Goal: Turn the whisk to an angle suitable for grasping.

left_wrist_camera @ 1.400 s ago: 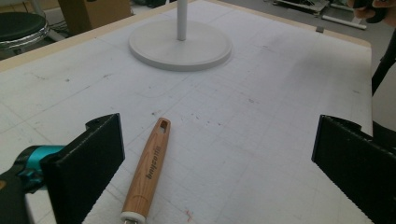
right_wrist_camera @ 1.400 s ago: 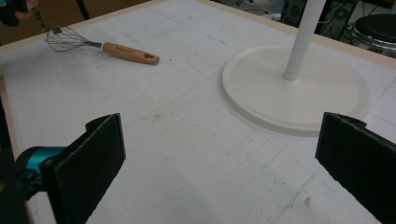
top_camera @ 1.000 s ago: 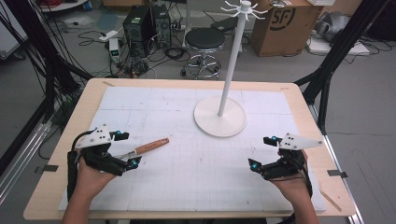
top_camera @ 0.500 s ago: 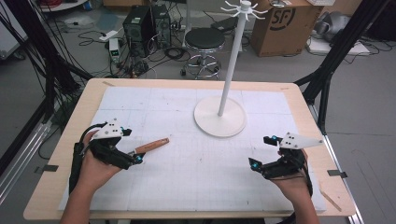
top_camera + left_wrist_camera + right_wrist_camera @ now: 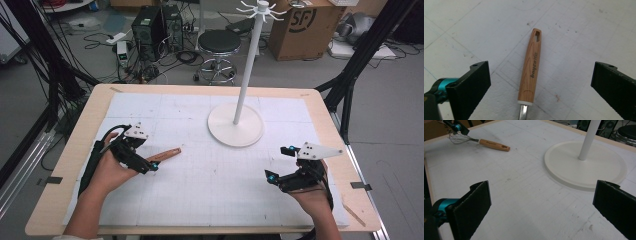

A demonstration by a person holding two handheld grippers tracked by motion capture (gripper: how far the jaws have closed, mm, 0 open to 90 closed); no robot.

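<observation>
Since a second ago the left gripper has slid forward over the whisk, jaws apart astride its wooden handle. Best to close squarely mid-handle. The right gripper waits, jaws apart. Farther off: one whisk on the mat, one white hook stand.

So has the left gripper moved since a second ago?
Yes. The left gripper has shifted right along the whisk handle, toward the white stand base, jaws open.
</observation>
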